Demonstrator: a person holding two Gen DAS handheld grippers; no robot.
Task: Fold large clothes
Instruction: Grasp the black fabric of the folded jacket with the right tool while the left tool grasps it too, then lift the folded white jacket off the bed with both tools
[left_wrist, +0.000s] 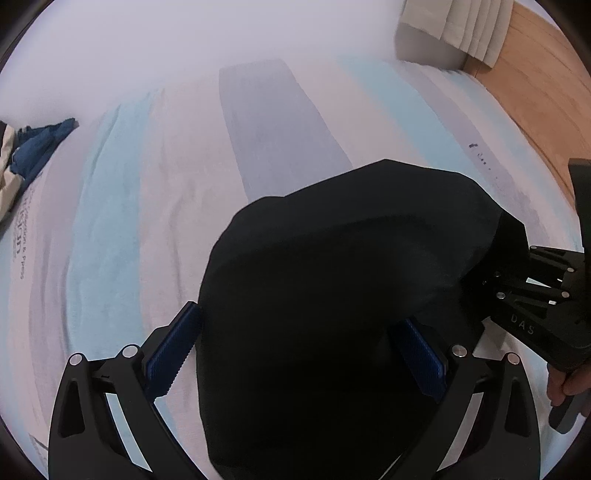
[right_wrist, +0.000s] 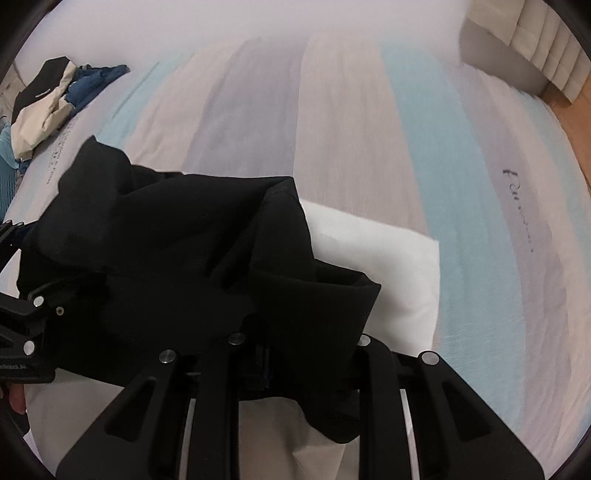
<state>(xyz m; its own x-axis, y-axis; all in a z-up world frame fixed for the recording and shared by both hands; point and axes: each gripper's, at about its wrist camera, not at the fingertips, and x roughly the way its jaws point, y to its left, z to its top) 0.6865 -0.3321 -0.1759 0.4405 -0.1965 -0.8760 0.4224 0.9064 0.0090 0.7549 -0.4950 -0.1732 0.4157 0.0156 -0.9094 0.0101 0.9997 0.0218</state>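
In the left wrist view, the left tool (left_wrist: 299, 354) has its blue pads (left_wrist: 173, 347) wide apart with the black garment (left_wrist: 332, 295) draped between them, above the striped bed (left_wrist: 147, 203), and the right tool (left_wrist: 476, 291) bites the cloth at the right. In the right wrist view, the right tool (right_wrist: 264, 363) is clamped together on the black garment (right_wrist: 177, 258), which hangs over a white folded cloth (right_wrist: 376, 266); a pile of clothes (right_wrist: 48, 99) lies far left.

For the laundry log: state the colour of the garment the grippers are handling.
Plain black garment, no visible pattern; the right wrist view shows it best.
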